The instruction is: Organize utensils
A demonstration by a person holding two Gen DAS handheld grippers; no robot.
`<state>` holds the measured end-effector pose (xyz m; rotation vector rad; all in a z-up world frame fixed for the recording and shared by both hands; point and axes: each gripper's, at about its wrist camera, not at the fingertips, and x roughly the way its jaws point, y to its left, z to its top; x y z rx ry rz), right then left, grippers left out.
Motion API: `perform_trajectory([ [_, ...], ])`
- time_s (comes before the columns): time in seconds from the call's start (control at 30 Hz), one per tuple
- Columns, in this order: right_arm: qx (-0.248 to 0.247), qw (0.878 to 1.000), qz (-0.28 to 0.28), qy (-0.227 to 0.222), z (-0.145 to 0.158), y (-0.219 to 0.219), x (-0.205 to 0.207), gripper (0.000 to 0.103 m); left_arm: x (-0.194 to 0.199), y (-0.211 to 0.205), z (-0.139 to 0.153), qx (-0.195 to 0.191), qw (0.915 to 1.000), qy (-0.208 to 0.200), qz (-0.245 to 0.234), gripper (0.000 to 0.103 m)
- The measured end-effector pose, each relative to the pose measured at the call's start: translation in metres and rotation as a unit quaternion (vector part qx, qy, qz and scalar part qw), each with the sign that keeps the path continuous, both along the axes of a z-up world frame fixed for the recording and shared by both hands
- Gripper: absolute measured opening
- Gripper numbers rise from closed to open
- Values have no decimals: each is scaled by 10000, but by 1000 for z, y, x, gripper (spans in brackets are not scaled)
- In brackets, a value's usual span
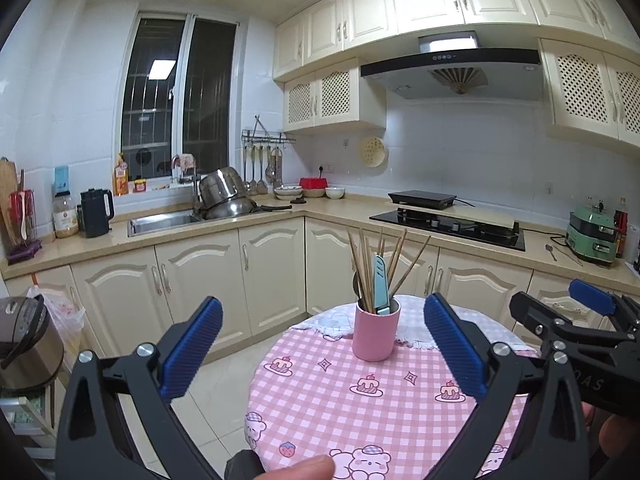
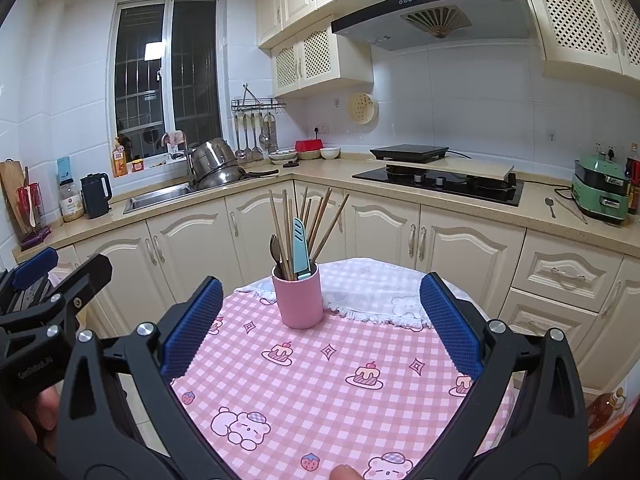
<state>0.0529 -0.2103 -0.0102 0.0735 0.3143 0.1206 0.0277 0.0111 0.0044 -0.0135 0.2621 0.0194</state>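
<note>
A pink cup (image 1: 375, 332) (image 2: 298, 300) stands upright on a round table with a pink checked cloth (image 1: 360, 408) (image 2: 320, 380). Inside it are several wooden chopsticks (image 1: 362, 264) (image 2: 316, 216), a light-blue sheathed knife (image 1: 380, 286) (image 2: 301, 250) and a dark spoon (image 2: 275, 250). My left gripper (image 1: 323, 344) is open and empty, held short of the cup. My right gripper (image 2: 321, 322) is open and empty too, the cup standing beyond and between its pads. In the left wrist view the right gripper's body shows at the right edge.
A white fringed cloth (image 2: 384, 292) lies on the table behind the cup. Beyond are cream cabinets, a sink (image 1: 164, 222) with steel pots (image 1: 224, 194), a black hob (image 2: 440, 182), and a green appliance (image 2: 600, 190) beside a spoon (image 2: 551, 206) on the counter.
</note>
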Motion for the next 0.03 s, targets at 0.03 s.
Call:
perform_trajectory([
  [0.03,0,10000,0,0,0,0,0,97,1,2,0,-28,10000,11,-6,99],
])
